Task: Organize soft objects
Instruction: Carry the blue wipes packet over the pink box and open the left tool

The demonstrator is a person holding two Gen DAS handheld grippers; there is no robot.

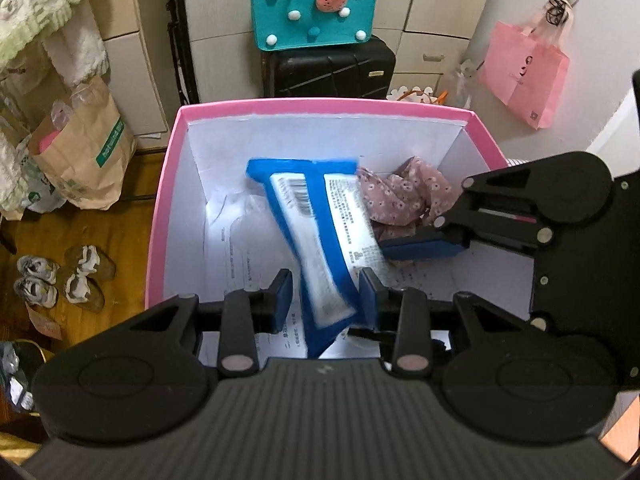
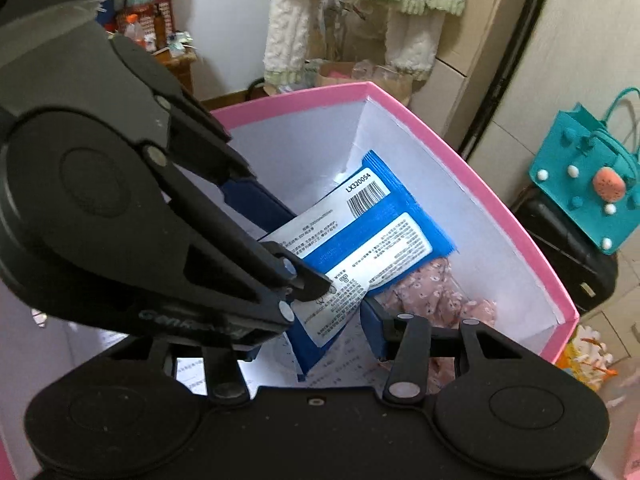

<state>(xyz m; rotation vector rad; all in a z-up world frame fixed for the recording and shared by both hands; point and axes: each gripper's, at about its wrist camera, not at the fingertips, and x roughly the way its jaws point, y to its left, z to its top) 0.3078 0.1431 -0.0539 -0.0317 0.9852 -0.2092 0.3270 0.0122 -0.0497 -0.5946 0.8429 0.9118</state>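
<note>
Glossy blue packet (image 1: 316,240) over crumpled floral cloth (image 1: 404,200) in pink box (image 1: 320,105).

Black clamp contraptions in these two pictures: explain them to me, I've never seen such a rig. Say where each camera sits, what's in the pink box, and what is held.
They are two hand-held grippers, each worked by a person and carrying a wide-angle camera that looks along its two fingers. One picture looks from the left gripper, the other from the right gripper; each also shows the other from the side. Both hang over a pink box. Inside lie printed paper and a crumpled floral cloth. A blue pack slants between the left gripper's fingers; whether it is pinched or loose, I cannot tell. The right gripper is open and holds nothing.
</note>
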